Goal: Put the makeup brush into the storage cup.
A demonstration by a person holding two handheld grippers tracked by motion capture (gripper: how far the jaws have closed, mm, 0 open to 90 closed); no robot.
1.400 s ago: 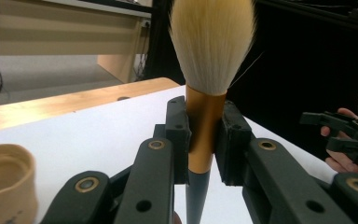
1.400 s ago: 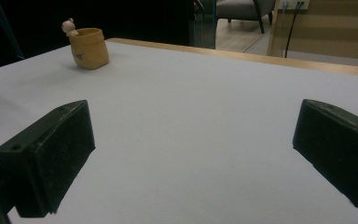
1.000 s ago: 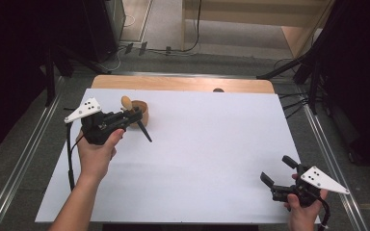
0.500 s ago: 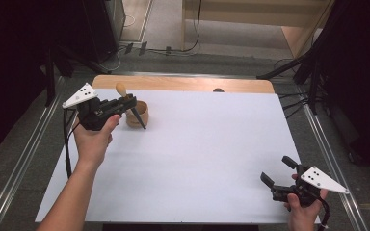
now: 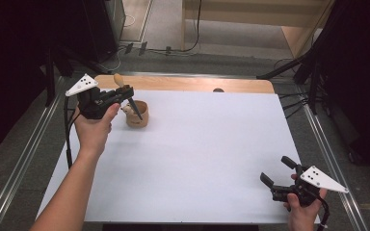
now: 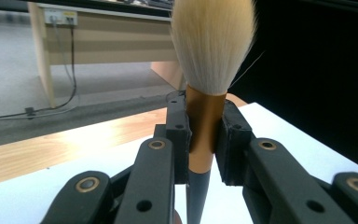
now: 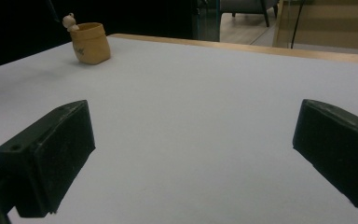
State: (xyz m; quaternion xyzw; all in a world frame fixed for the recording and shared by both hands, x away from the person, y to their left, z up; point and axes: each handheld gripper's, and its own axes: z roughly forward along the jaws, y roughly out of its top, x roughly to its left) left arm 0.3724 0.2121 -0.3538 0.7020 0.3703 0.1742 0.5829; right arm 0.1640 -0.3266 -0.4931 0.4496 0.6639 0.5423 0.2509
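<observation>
My left gripper (image 5: 125,93) is shut on a makeup brush (image 6: 204,116), its pads clamped on the copper ferrule below the pale bristles. In the high view the brush (image 5: 136,109) slants with its bristle head up and its dark handle pointing down over a small tan cup (image 5: 138,115) at the table's far left. That cup (image 7: 91,43) has a little bear figure on its rim. My right gripper (image 5: 276,171) rests near the table's front right corner, its jaws wide apart over bare white tabletop (image 7: 200,107) with nothing between them.
A white sheet (image 5: 202,154) covers the table, with a wooden strip (image 5: 188,83) along the far edge. Metal rails (image 5: 24,159) run down both sides. Dark equipment and cables stand beyond the far edge.
The left hand has carried the brush left and toward the far edge, and the brush handle now hangs over the cup. The right gripper has stayed put.
</observation>
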